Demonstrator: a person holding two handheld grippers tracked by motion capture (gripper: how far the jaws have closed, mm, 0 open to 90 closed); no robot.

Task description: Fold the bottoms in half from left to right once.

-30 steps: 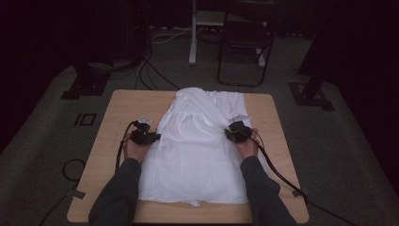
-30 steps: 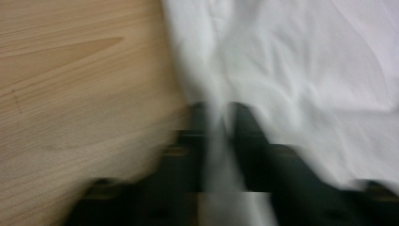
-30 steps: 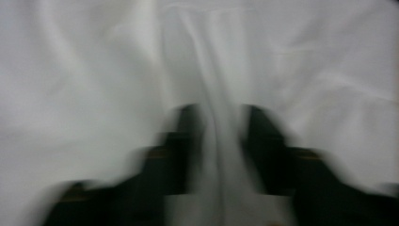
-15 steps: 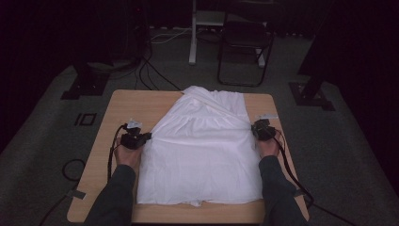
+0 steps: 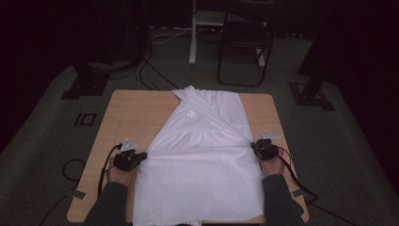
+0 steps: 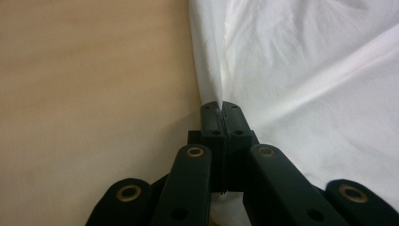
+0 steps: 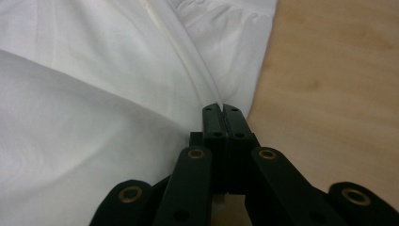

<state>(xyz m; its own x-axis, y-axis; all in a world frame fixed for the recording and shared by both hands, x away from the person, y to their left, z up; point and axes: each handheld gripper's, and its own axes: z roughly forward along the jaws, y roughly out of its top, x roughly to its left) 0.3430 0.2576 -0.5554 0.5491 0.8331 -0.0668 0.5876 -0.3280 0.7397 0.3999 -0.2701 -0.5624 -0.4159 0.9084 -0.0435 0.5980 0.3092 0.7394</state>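
The high view sits above my side of the table (image 5: 141, 113), looking forward and down, far enough to take in the floor beyond. Each tool camera rides close behind my jaws, looking along them. All three share the cloth (image 5: 202, 155) edges: left tool (image 6: 221, 110), right tool (image 7: 221, 113).

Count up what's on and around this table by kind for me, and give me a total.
White garment: 1
Wooden table: 1
Tongs, each pinching an edge of the garment: 2, left tongs and right tongs
Folding chair behind the table: 1
Total: 5
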